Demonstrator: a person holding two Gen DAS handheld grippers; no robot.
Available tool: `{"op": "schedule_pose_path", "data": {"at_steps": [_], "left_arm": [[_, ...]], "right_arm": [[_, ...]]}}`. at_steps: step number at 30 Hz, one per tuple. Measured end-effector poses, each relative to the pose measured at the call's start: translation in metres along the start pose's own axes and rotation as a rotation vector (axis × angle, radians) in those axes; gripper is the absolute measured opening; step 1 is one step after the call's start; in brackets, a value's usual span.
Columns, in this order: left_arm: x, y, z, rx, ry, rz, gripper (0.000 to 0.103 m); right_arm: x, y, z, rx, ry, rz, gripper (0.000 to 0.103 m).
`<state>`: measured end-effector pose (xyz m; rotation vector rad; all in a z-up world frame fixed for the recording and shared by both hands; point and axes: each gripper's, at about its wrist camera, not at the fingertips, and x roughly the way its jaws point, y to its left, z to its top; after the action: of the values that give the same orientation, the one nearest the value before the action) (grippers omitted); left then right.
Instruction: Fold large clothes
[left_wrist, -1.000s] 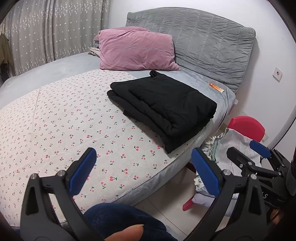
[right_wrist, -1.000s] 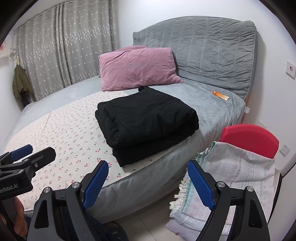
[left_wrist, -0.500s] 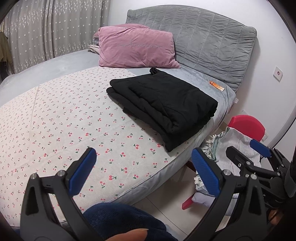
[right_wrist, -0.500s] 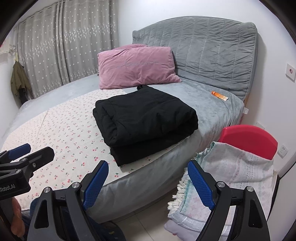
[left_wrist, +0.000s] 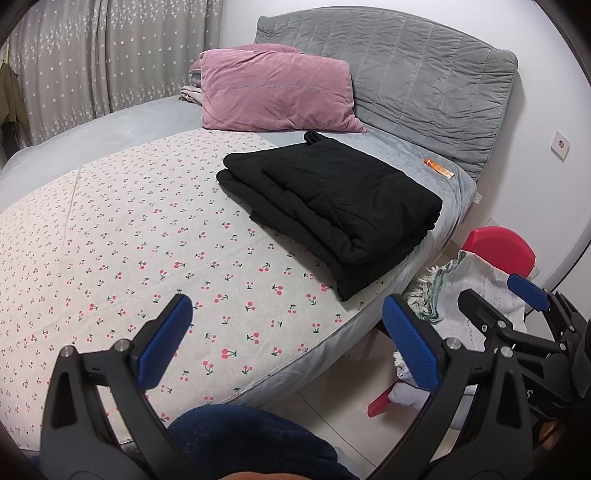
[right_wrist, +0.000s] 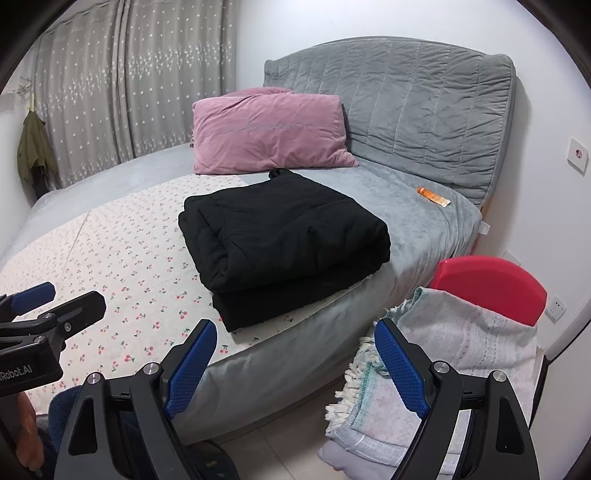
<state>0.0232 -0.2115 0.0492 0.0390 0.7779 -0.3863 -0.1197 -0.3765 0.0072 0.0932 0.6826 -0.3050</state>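
Neatly folded into a thick rectangular bundle of several layers, the black garment (left_wrist: 332, 206) (right_wrist: 284, 243) is seen lying on the bed (left_wrist: 443, 192) (right_wrist: 417, 229) near its right edge, partly on the cherry-print sheet (left_wrist: 147, 258) (right_wrist: 122, 254) and partly on the grey cover beyond it. No wrinkles or loose sleeves are seen hanging out; one small dark corner sticks up at the far end, toward the pink pillow (left_wrist: 277, 96) (right_wrist: 269, 133). The left gripper (left_wrist: 286, 332) (right_wrist: 37, 297) is held apart from the cloth over the near edge of the bed, its blue-padded jaws spread wide with nothing between them. The right gripper (right_wrist: 293, 356) (left_wrist: 495, 295) is likewise held wide apart and empty, beyond the bed's edge above the floor. A small orange tube (left_wrist: 438, 168) (right_wrist: 433, 195) is seen near the far right corner, below the grey quilted headboard (left_wrist: 424, 85) (right_wrist: 424, 110). Beside the bed, a pale fringed blanket (right_wrist: 443, 369) (left_wrist: 480, 280) is draped over a red stool (right_wrist: 487, 288) (left_wrist: 498, 247). Grey star-patterned curtains (left_wrist: 110, 55) (right_wrist: 129, 85) are hung along the far left.
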Motion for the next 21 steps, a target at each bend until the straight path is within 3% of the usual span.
{"op": "schedule_pose_path", "data": {"at_steps": [21], "left_arm": [[0.0004,-0.0043,-0.0011,0.006,-0.001,-0.023,0.102]], "right_arm": [[0.0045,-0.0015,-0.0055,0.004,0.011,-0.016,0.089]]}}
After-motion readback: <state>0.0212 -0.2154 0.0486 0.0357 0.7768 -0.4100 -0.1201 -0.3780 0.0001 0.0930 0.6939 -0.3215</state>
